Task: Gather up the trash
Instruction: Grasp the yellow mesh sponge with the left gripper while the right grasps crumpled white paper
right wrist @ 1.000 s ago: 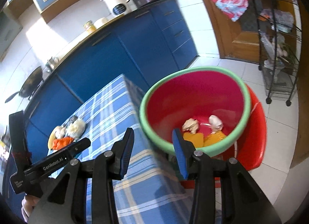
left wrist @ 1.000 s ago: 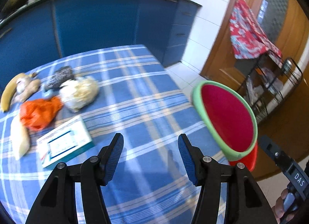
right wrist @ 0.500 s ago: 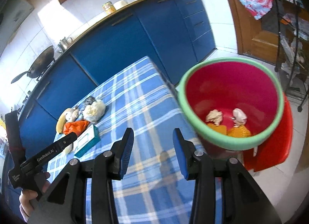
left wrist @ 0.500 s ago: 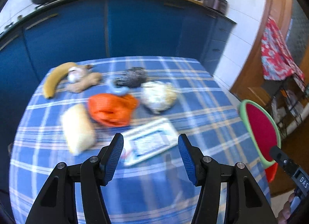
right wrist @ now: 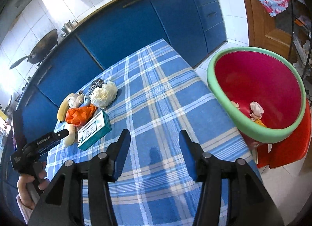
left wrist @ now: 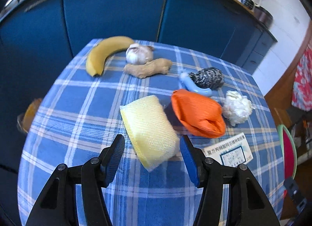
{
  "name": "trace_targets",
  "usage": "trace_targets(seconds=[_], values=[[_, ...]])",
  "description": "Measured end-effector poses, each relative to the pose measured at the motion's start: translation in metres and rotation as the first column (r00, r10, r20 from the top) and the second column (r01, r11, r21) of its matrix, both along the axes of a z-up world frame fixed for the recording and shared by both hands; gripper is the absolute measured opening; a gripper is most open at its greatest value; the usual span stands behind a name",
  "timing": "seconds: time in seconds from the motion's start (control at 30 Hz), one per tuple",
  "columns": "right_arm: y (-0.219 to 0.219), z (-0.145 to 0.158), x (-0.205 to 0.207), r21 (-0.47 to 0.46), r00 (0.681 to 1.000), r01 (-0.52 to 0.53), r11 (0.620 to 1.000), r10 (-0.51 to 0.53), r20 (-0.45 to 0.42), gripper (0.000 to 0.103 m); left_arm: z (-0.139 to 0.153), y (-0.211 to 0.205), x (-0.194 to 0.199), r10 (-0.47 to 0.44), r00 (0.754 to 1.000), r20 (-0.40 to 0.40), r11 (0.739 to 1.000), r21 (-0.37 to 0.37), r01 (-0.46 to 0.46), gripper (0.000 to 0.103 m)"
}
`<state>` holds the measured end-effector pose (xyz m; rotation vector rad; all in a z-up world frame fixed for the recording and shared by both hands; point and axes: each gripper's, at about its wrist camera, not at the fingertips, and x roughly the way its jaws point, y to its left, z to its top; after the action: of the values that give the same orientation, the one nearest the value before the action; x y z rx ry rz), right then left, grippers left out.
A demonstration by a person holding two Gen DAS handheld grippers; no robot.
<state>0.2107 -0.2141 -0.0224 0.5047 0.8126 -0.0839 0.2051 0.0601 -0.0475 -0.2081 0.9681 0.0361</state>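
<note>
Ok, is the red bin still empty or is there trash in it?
Not empty. The right wrist view shows the red bin holding a few scraps at its bottom, mostly hidden behind the green rim.

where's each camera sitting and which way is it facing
Left wrist: on the left gripper, tilted down at the yellow sponge between its open fingers; only those fingers show.
Right wrist: on the right gripper, looking across the checked tablecloth toward the blue cabinets, red bin at right; its open, empty fingers show, plus the left hand.
Shared: orange bag, medicine box, banana.
</note>
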Motion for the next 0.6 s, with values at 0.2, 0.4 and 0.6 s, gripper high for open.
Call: trace_targets(seconds=[0.2,0.4,0.6], values=[[0.008,-0.004,0.006,-0.011,1.0,-0.01,1.0,0.01,-0.022,0.055,-0.016,0.003,0.015,0.012,0.999,-0.03,0.999,-0.039,-0.013,0.064],[0.013,-0.007,0.008,-0.02,0.999,-0.023,1.0,0.022,-0.037,0.055,-0.018,0.002,0.02,0.01,1.0,0.014,1.0,-0.02,-0.01,0.062],[0.023,-0.006,0.018,-0.054,0.997,-0.054,0.997,0.052,-0.051,0.055,-0.015,0.011,0.017,0.003,0.998,0.064,0.999,-0.049,0.0,0.039]])
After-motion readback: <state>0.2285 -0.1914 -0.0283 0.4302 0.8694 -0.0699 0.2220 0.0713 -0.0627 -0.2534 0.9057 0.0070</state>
